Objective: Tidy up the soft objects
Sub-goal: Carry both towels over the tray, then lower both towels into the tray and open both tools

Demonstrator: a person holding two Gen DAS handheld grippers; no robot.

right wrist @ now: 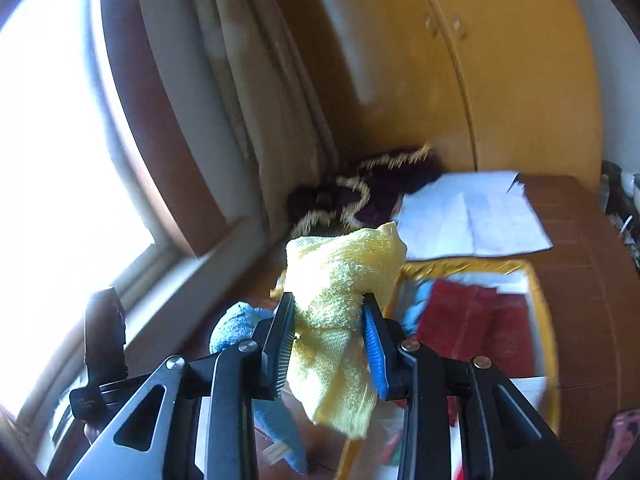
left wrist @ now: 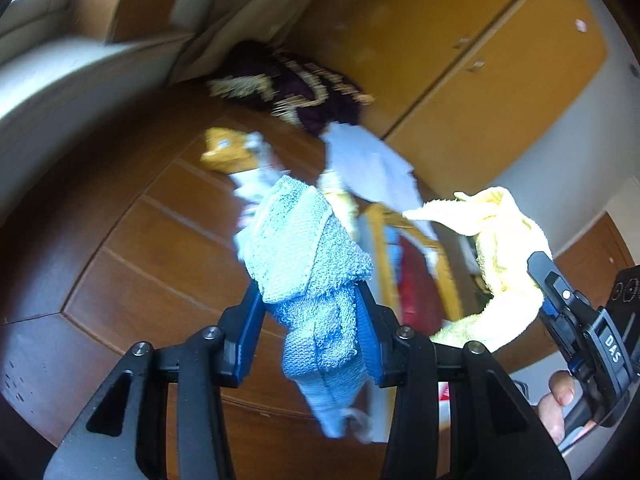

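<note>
My left tongs (left wrist: 310,300) are clamped tight on a blue towel (left wrist: 308,264), bunched between the blue pads, its loose end hanging down below the fingers. My right tongs (right wrist: 329,316) are pinched shut on a yellow towel (right wrist: 340,280), the cloth bulging above the pads and drooping beneath them. Both towels are up in the air over the brown counter (left wrist: 132,240), just beside each other. From the left view I see the yellow towel (left wrist: 504,240) off to the right with my hand (left wrist: 558,404) on the right tool's handle. Below sits a yellow-rimmed basket (right wrist: 540,300) holding a red cloth (right wrist: 472,320). Beyond it lies a white cloth (right wrist: 472,216), flat on the counter, and a dark purple fabric with pale fringe (right wrist: 360,188) is heaped in the corner near the wardrobe (right wrist: 500,80). The background is blurred.
</note>
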